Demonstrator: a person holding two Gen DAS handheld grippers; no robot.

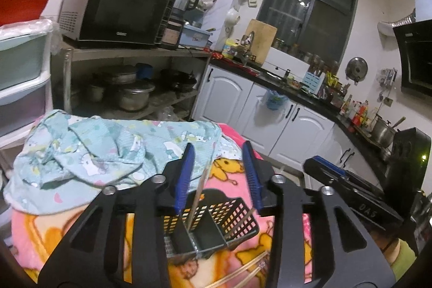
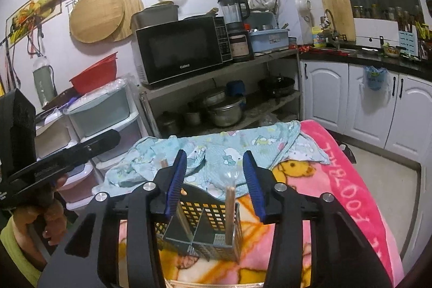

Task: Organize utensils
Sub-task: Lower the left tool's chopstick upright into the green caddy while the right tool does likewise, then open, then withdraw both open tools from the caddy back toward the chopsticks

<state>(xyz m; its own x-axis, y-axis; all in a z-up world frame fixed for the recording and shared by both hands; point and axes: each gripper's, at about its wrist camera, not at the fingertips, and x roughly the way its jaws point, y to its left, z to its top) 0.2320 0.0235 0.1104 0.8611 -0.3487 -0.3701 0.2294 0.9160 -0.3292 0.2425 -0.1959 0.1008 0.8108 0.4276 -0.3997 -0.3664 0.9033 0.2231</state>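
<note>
A pink cartoon-print blanket (image 2: 351, 180) covers the desk, with a crumpled light-blue printed cloth (image 2: 229, 150) lying on its far part. Behind stands a metal shelf (image 2: 224, 66) carrying a black microwave (image 2: 183, 50) above stacked pots (image 2: 224, 109). White cabinets (image 2: 351, 104) line the right wall.

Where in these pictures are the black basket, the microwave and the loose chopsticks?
basket (image 2: 208, 212): right wrist view, on its mesh back wall.
microwave (image 2: 178, 51): right wrist view, on its dark door.
loose chopsticks (image 1: 251, 267): left wrist view, on the pale sticks lying on the blanket.
</note>
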